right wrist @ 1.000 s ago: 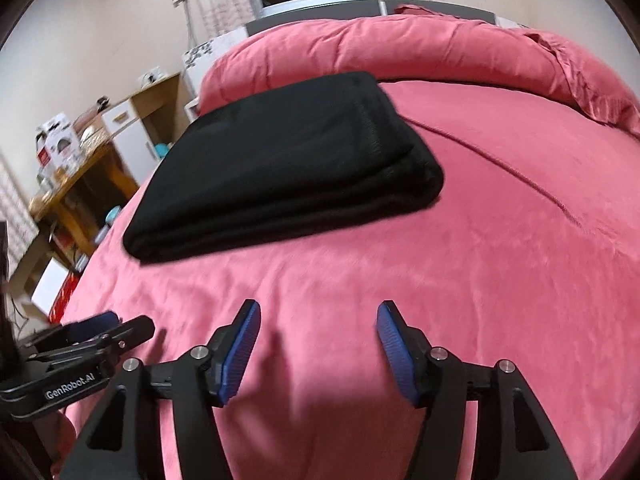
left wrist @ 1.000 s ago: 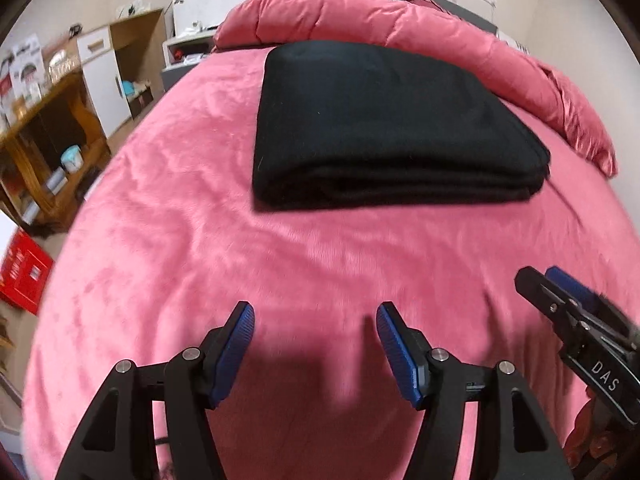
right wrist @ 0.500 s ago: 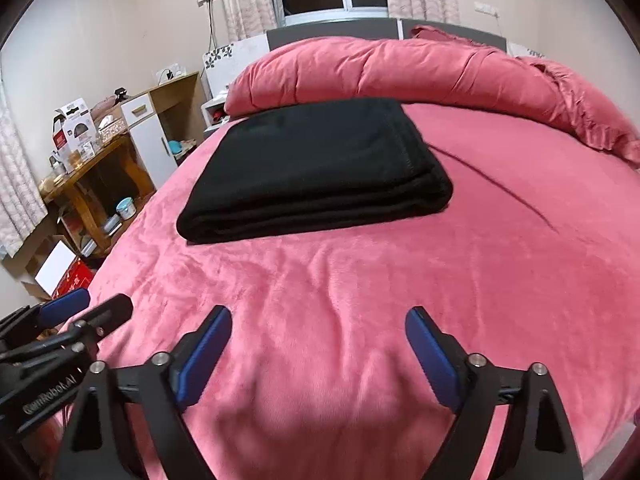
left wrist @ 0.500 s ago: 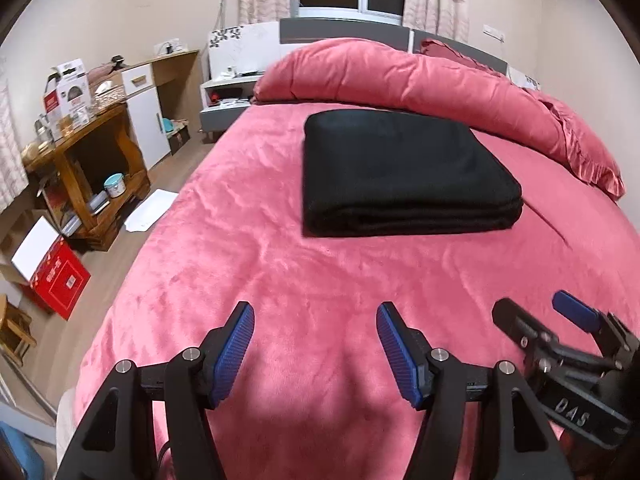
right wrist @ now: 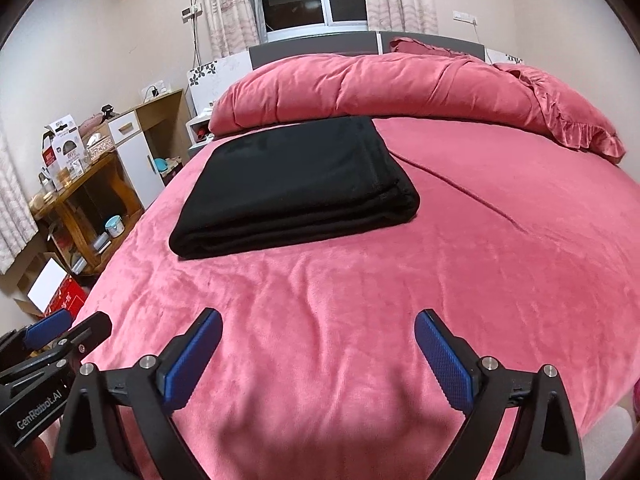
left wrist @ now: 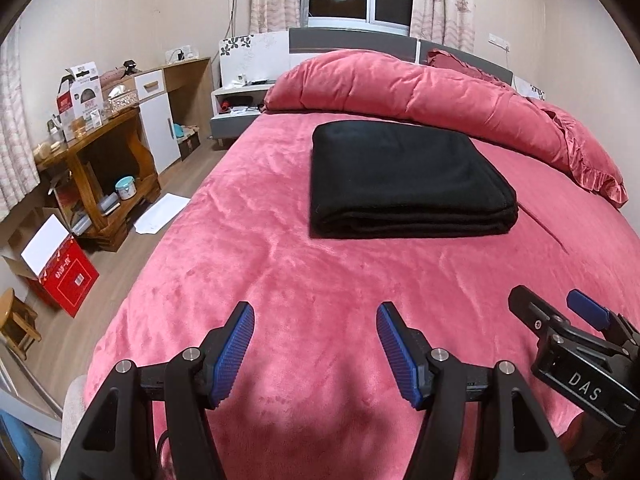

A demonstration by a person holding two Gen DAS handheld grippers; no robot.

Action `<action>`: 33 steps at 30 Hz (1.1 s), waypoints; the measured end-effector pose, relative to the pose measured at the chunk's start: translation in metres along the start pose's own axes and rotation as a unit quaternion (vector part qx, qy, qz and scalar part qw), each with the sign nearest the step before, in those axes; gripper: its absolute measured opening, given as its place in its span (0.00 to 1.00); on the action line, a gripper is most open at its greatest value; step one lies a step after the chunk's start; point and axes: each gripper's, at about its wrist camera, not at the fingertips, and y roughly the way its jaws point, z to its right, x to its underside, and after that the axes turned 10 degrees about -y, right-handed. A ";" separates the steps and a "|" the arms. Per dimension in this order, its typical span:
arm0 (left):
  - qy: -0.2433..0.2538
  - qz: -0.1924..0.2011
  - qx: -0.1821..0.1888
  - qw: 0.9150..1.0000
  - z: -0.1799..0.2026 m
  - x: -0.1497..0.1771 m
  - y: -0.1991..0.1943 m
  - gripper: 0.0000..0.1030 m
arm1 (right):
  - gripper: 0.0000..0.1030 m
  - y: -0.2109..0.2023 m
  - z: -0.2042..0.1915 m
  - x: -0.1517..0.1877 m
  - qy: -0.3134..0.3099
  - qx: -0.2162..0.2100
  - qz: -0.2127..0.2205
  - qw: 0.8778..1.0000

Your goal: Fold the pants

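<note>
- My left tongs (left wrist: 316,354): spread wide, nothing between the pads, over bare pink bedspread (left wrist: 248,240).
- Black pants (left wrist: 404,182): folded into a flat rectangle, lying mid-bed, well apart from both tongs, near the rolled duvet (left wrist: 420,88).
- My right tongs (right wrist: 318,362): spread wide, empty.

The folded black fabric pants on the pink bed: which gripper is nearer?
Neither clearly. The left gripper faces the folded black fabric pants nearly head-on; the right gripper sits off toward their right corner. Both are open, empty and back over the pink bed.
</note>
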 end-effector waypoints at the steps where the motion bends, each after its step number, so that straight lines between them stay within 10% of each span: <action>1: 0.000 0.001 0.001 1.000 0.000 0.000 0.000 0.63 | 0.94 0.000 0.000 0.000 -0.001 -0.001 0.000 1.000; 33: -0.002 0.012 0.003 1.000 -0.002 0.003 -0.005 0.63 | 0.94 0.001 -0.002 0.001 -0.014 -0.003 0.002 1.000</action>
